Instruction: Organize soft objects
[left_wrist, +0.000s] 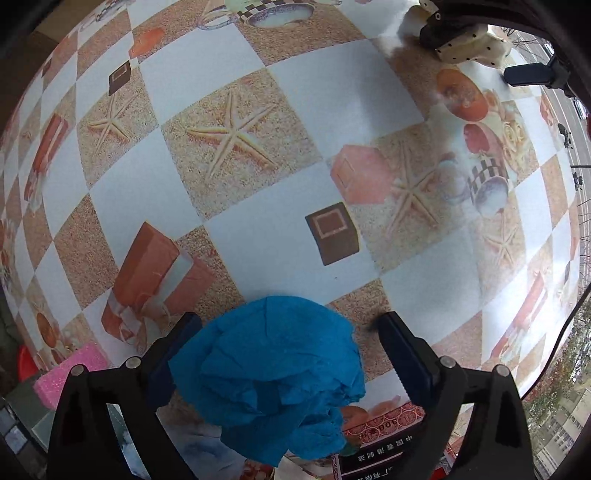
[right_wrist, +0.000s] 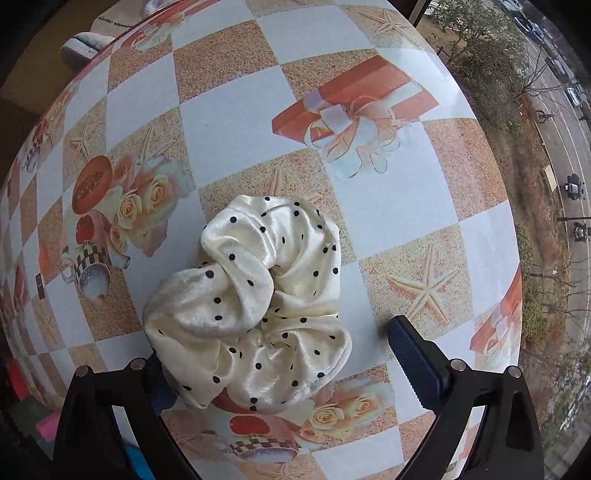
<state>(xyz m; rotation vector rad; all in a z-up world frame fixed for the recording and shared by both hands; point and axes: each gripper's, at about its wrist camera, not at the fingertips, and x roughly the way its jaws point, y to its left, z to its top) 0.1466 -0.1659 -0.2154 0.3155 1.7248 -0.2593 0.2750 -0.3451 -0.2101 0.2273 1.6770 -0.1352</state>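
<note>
2 soft things, 1 between each pair of my fingers, neither pinched yet.

My left gripper points down at the table with its jaws spread around a crumpled blue cloth; the left finger sits right at the cloth's edge, though I cannot tell if it touches, and the right one stands clear. My right gripper is open too, straddling a cream polka-dot scrunchie lying flat on the table; its right finger is apart from the fabric, and the left is hidden under a fold. I judge both light, limp and easily squashed, the satin scrunchie likely slippery. I would close on the cloth's bunched middle and across the scrunchie's thick gathered ring, not a loose ruffle.
</note>
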